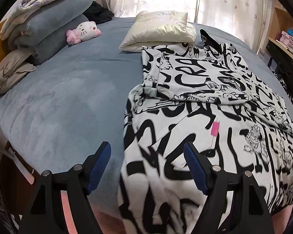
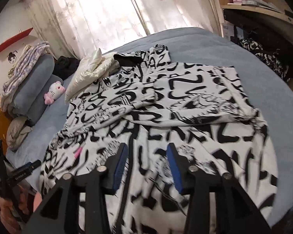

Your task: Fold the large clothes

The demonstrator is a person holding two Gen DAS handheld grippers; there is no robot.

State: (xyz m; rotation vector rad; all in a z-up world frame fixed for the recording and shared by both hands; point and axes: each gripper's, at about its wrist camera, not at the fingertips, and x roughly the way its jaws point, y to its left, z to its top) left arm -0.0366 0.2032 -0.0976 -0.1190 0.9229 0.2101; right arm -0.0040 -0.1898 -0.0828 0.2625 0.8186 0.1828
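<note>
In the left wrist view, the left gripper (image 1: 147, 157) is seen with its jaws spread wide and nothing clamped between them; its blue pads (image 1: 195, 169) hang above the near edge of the garment (image 1: 214, 101), and whether fabric is touched cannot be told. The black-and-white printed garment is spread over the right half of the bed (image 1: 64, 105), with its upper part folded down across the middle and a pink tag (image 1: 215, 128) lying on the lower part. A cream pillow (image 1: 160, 30) is partly overlapped by the garment's top edge. A pink and white plush (image 1: 84, 31) is propped beside stacked blue bedding (image 1: 54, 29) at the far left. In the right wrist view, the right gripper (image 2: 147, 164) is shown with its jaws apart, a moderate gap between them and no cloth pinched; the blurred lower part of the garment (image 2: 166, 101) is seen beneath them. The garment is seen stretching away toward the pillow (image 2: 87, 74) and the curtains (image 2: 99, 13). The left gripper (image 2: 29, 167) is glimpsed at the lower left edge, held in a hand (image 2: 9, 204). A dark heap of clothes (image 2: 269, 58) is visible beyond the bed's right side.
</note>
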